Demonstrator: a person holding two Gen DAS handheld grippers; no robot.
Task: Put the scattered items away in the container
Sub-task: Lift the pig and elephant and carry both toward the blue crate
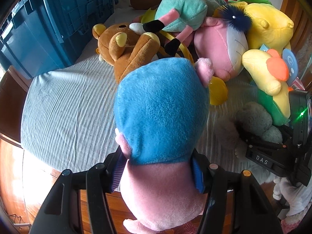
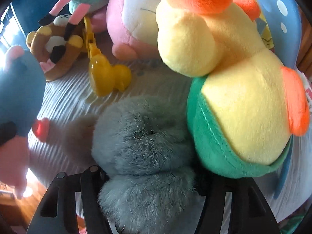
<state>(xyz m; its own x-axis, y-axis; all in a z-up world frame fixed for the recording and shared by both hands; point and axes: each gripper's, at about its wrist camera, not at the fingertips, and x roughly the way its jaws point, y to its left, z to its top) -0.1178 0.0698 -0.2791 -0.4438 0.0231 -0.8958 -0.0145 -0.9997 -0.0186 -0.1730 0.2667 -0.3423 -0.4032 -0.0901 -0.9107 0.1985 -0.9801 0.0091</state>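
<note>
Closest up: the left tool (image 1: 158, 167) is clamped on a pink-and-blue plush (image 1: 161, 113), its ribbed blue pads (image 1: 197, 172) squeezing the toy right where the blue top meets the pink bottom. The plush hangs over the near edge of a bed covered in a wrinkly pale striped sheet (image 1: 64, 109).

The right tool (image 2: 148, 177) has a fluffy grey plush (image 2: 144, 136) sitting between its black fingers. The fur hides the pads, so I honestly can't tell if they're pressing on it or just standing around it. The grey one is lying on the sheet, tucked up against a yellow plush with a green body and orange bits (image 2: 239, 105).

A bit further back there's a yellow plastic duck-shaped clamp toy (image 2: 107, 76) on the sheet, and a brown bear plush (image 1: 124, 48) on its side.

Behind that is the pile: a pink plush with a pale snout (image 1: 220, 44), a teal-bodied plush with pink legs and black feet (image 1: 181, 13) sprawled on top, and a bigger yellow plush (image 1: 271, 25) to the right.

Farthest back, on the left, stands the dark blue ribbed container (image 1: 48, 23), well apart from the plush the left tool holds.
</note>
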